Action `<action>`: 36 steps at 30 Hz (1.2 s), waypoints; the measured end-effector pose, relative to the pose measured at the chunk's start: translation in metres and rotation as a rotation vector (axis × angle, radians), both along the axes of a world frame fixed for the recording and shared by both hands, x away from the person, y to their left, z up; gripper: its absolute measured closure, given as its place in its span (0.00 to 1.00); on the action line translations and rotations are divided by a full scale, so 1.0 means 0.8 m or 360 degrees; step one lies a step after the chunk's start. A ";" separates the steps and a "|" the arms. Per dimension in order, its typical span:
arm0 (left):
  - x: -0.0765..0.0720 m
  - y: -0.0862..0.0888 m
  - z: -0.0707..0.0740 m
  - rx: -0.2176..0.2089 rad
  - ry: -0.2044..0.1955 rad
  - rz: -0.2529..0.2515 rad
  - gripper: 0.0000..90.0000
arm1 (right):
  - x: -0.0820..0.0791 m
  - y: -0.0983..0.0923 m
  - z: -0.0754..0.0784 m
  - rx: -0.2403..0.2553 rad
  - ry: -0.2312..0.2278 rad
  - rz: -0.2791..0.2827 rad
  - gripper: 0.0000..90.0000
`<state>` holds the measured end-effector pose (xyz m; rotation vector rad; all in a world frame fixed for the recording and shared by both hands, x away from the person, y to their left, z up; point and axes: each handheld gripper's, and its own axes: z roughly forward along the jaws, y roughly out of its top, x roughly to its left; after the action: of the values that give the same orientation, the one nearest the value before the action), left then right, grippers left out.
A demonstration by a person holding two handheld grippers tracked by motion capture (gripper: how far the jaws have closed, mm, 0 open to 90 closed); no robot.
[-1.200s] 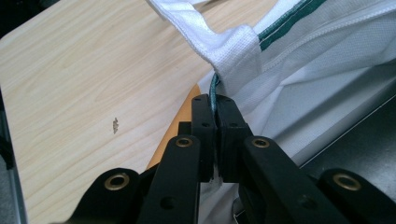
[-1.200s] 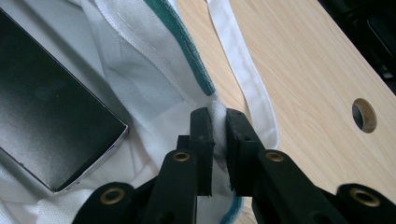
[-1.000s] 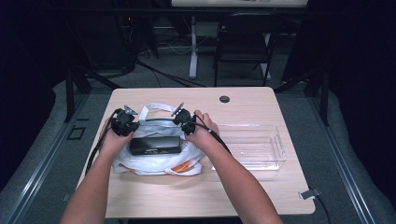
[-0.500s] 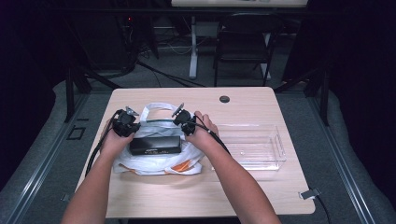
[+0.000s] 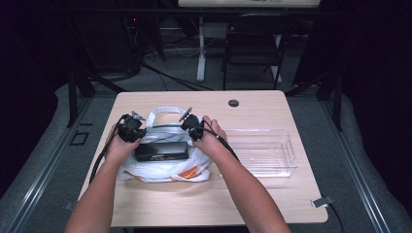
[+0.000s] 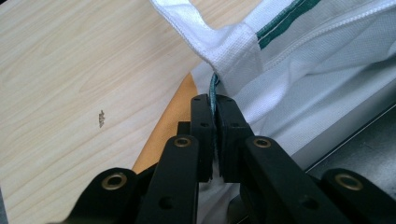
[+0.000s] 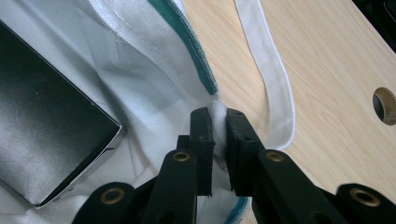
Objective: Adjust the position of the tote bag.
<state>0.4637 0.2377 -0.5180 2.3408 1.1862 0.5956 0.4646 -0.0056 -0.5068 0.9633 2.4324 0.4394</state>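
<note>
Left tool (image 6: pixel 215 140) and right tool (image 7: pixel 218 140) each pinching white bag (image 5: pixel 165 167) rim, black box (image 5: pixel 161 151) on it

The black box (image 5: pixel 161 151) hides much of the white bag (image 5: pixel 165 167) beneath it, its far end is cut off at nine o'clock in the right gripper view, and its label is too small to read.

Tabletop (image 5: pixel 160 204) fills frame centre. Bag (image 5: pixel 165 167) lies left of centre; box (image 5: pixel 161 151) rests on it. Bag handle (image 5: pixel 167 110) loops toward far edge. Tray (image 5: pixel 286 158) sits right of bag. Hole (image 5: pixel 233 103) near far edge. Chair (image 5: pixel 250 46) behind tabletop, frame top.
</note>
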 end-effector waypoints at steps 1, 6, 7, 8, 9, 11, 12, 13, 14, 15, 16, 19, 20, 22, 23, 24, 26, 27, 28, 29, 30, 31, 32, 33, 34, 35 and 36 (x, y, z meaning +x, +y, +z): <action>-0.001 0.001 0.002 -0.0004 0.0004 0.0001 0.93 | 0.000 0.000 0.000 -0.0001 0.0000 -0.0001 0.92; -0.007 0.011 0.012 -0.0034 -0.0010 0.0011 0.82 | 0.000 0.000 -0.001 0.0015 -0.0005 -0.0013 0.92; -0.007 0.011 0.012 -0.0034 -0.0010 0.0011 0.81 | 0.000 0.000 -0.001 0.0013 -0.0004 -0.0013 0.92; -0.009 0.014 0.016 -0.0026 -0.0009 0.0016 0.80 | 0.000 -0.001 -0.001 0.0015 -0.0003 -0.0015 0.92; -0.011 0.017 0.020 -0.0026 -0.0010 0.0012 0.78 | 0.000 -0.001 -0.001 0.0019 -0.0004 -0.0019 0.92; -0.015 0.021 0.024 -0.0035 -0.0029 0.0017 0.75 | 0.000 0.000 -0.001 0.0018 -0.0002 -0.0020 0.92; -0.015 0.021 0.024 -0.0035 -0.0029 0.0017 0.73 | 0.000 0.000 -0.001 0.0017 -0.0002 -0.0018 0.91; -0.019 0.027 0.030 -0.0038 -0.0045 0.0010 0.71 | 0.000 0.000 -0.001 0.0016 -0.0002 -0.0018 0.91; -0.021 0.031 0.033 -0.0044 -0.0045 0.0007 0.70 | 0.000 0.000 -0.001 0.0017 -0.0001 -0.0020 0.92; -0.021 0.031 0.033 -0.0044 -0.0045 0.0007 0.69 | 0.000 0.000 -0.001 0.0019 0.0000 -0.0023 0.92; -0.025 0.036 0.036 -0.0039 -0.0057 0.0003 0.67 | 0.000 -0.001 -0.001 0.0020 0.0001 -0.0023 0.92; -0.029 0.042 0.038 -0.0020 -0.0053 -0.0005 0.65 | 0.001 -0.001 0.000 0.0013 0.0012 -0.0017 0.92; -0.029 0.042 0.038 -0.0020 -0.0053 -0.0005 0.65 | 0.001 -0.001 0.000 0.0013 0.0012 -0.0017 0.92; -0.032 0.044 0.039 0.0010 -0.0045 -0.0011 0.65 | 0.001 -0.001 0.000 0.0012 0.0013 -0.0017 0.92; -0.034 0.046 0.039 0.0041 -0.0033 -0.0024 0.66 | 0.001 -0.001 0.000 0.0014 0.0014 -0.0018 0.91; -0.034 0.046 0.039 0.0041 -0.0033 -0.0024 0.67 | 0.001 -0.001 0.000 0.0014 0.0014 -0.0018 0.91; -0.034 0.048 0.037 0.0085 -0.0011 -0.0003 0.69 | 0.001 -0.001 0.000 0.0014 0.0014 -0.0021 0.92; -0.034 0.048 0.037 0.0085 -0.0011 -0.0003 0.73 | 0.001 -0.001 0.000 0.0014 0.0014 -0.0021 0.92; -0.034 0.048 0.036 0.0094 -0.0005 0.0004 0.73 | 0.001 -0.001 0.000 0.0014 0.0013 -0.0020 0.92; -0.033 0.048 0.036 0.0103 -0.0003 0.0008 0.75 | 0.001 -0.001 0.000 0.0013 0.0013 -0.0020 0.92; -0.033 0.048 0.035 0.0108 0.0002 0.0011 0.77 | 0.001 -0.001 0.000 0.0013 0.0012 -0.0020 0.92; -0.032 0.048 0.035 0.0116 0.0002 0.0013 0.80 | 0.001 -0.001 0.001 0.0003 0.0020 -0.0013 0.92; -0.032 0.047 0.034 0.0121 -0.0003 0.0015 0.82 | 0.001 -0.002 0.001 0.0004 0.0021 -0.0013 0.91; -0.031 0.046 0.034 0.0124 -0.0005 0.0014 0.85 | 0.001 -0.002 0.000 0.0018 0.0014 -0.0017 0.92; -0.030 0.046 0.033 0.0122 -0.0002 0.0014 0.87 | 0.001 -0.002 0.000 0.0034 0.0005 -0.0025 0.92; -0.029 0.045 0.032 0.0117 -0.0002 0.0022 0.90 | 0.001 -0.002 0.000 0.0032 0.0007 -0.0024 0.92; -0.029 0.044 0.031 0.0123 -0.0003 0.0025 0.91 | 0.001 -0.002 0.000 0.0034 0.0006 -0.0024 0.92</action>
<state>0.4409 0.2731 -0.4934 2.3964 1.2019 0.6595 0.4653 -0.0070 -0.5070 0.9920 2.4270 0.4595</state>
